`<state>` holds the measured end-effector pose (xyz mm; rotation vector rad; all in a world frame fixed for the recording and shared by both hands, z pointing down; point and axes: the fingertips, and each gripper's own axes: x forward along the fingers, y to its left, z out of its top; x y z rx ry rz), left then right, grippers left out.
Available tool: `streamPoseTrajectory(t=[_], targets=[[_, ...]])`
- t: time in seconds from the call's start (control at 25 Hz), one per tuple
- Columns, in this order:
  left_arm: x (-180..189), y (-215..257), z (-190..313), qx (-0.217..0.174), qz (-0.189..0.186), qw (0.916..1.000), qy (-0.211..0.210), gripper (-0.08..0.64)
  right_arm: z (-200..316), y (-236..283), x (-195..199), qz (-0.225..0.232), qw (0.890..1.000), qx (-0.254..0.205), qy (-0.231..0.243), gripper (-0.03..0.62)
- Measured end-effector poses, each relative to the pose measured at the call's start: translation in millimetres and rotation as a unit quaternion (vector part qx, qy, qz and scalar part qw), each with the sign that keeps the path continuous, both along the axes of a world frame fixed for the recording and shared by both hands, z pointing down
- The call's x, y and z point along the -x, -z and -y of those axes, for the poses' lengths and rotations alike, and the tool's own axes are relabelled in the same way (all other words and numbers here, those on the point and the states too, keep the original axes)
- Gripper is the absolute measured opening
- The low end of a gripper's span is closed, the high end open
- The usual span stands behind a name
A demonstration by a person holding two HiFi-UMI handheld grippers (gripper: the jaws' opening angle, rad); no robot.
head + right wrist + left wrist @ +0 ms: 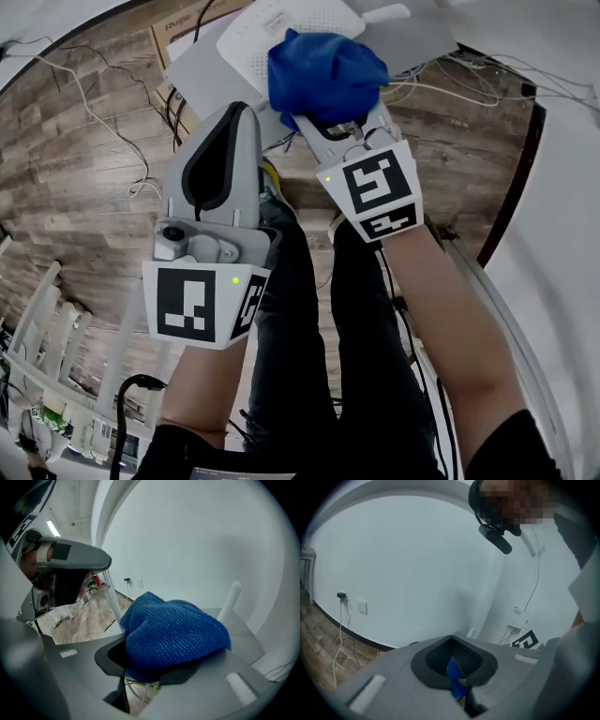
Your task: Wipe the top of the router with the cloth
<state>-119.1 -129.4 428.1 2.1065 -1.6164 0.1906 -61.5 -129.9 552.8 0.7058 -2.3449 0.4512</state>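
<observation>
Head view gives us the right gripper (339, 129) reaching up to the white router (300, 23), with a bunched blue cloth (323, 70) at its tips. The cloth sits on the near edge of the router's perforated top and covers part of it. Right gripper view confirms the grip: the jaws are clamped on the lower folds of the cloth (173, 634), which bulges up over them, and a white antenna (229, 599) rises just behind it. Our left gripper (232, 122) is held just beside the right one, nearer to us, apart from the cloth and not touching the router. In the left gripper view its jaws are pressed together with nothing between the pads; a sliver of blue shows through the gap behind them, and we cannot tell what it is. A brown cardboard box (164, 42) lies to the left of the router, loose cables (469, 80) trail to the right, and wood-pattern floor (75, 187) spreads beneath.
</observation>
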Motion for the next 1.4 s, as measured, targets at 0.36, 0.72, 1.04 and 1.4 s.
streamPoseTrajectory(t=[0.36, 0.72, 1.04, 1.4], targets=[[19.5, 7.2, -22.9, -0.002, 0.003, 0.9998, 0.018, 0.000, -50.6, 7.8, 22.6, 0.013, 0.999, 0.016, 0.034, 0.169], [42.1, 40.9, -41.2, -0.023, 0.006, 0.9986, 0.046, 0.000, -93.8, 53.6, 54.6, 0.035, 0.996, 0.008, 0.084, 0.169], [80.1, 44.0, -61.2, -0.022, 0.015, 0.9974, 0.068, 0.000, -135.3, 42.3, 85.8, 0.040, 0.991, 0.033, 0.124, 0.170], [90.7, 7.2, -83.4, -0.008, 0.005, 0.9983, 0.057, 0.000, -98.3, -23.3, 85.8, 0.024, 0.996, 0.041, 0.079, 0.170]])
